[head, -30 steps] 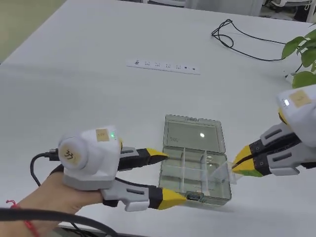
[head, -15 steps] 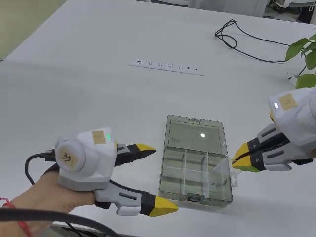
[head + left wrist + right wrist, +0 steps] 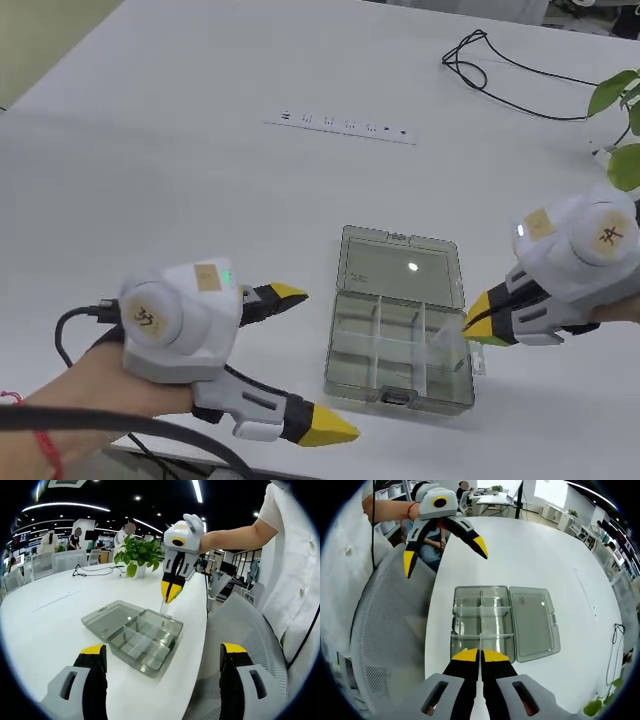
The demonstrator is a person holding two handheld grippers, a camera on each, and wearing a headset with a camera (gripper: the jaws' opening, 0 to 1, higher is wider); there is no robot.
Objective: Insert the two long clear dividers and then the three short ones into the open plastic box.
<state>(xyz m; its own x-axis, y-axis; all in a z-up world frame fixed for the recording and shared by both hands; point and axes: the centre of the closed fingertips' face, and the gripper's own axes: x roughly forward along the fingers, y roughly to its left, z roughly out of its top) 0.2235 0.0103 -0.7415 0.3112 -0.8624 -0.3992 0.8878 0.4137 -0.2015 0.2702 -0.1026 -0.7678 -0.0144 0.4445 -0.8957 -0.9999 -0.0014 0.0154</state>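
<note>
While the right hand-held gripper [image 3: 470, 328] pinches a clear divider [image 3: 452, 346] over the rectangular, translucent plastic box [image 3: 396, 400], the left hand-held gripper [image 3: 323, 363] gapes wide beside it.

Head view: the round end cap [image 3: 147, 318] of the left gripper [image 3: 315, 362], at 8 o'clock, carries a hand-written dark mark of two characters, possibly "33", though this is not certain. The matching cap [image 3: 608, 236] of the right gripper [image 3: 480, 322], at 3 o'clock, bears a hand-drawn mark that cannot be read. Print on the power strip [image 3: 340, 127], at 12 o'clock on the worktop [image 3: 180, 150], is too small to make out.
</note>
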